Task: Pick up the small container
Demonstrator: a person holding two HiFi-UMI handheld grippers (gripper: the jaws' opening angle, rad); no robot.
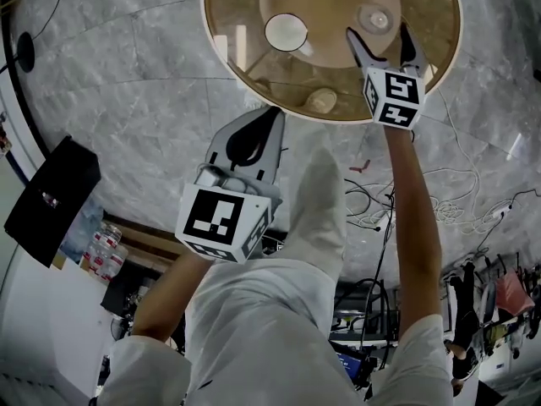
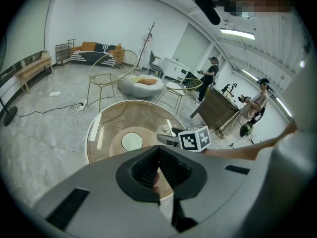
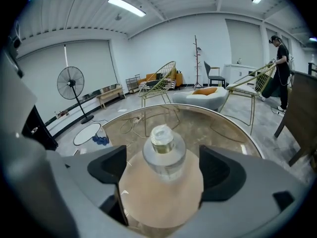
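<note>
Surface: round glass table [image 1: 245, 7] with a gold rim, standing on a grey marble floor [image 1: 127, 66]
Right fingers [image 3: 220, 170]: spread wide, one on each side of the small container [image 3: 164, 152], neither pad touching it
Right gripper [image 3: 164, 175]: tilted down over the tabletop, holding nothing
Container: a clear little jar with a lid, upright on the glass, squarely between the right fingers
Left fingers [image 2: 173, 170]: pressed together, nothing pinched
Left gripper [image 2: 158, 171]: held nearer the person, short of the table's near rim and well apart from the container
Nearby: white disc [image 1: 286, 32] to the left of the right fingers; small beige lump [image 1: 321, 100] nearer the rim, between the two grippers
Done: the approach and lining-up look finished
Left to do: close on the jar and lift it; it is not yet off the glass
Writing: none legible, and the container shows no label; the only print is the black-and-white square markers on each gripper's cube [image 1: 393, 98]
</note>
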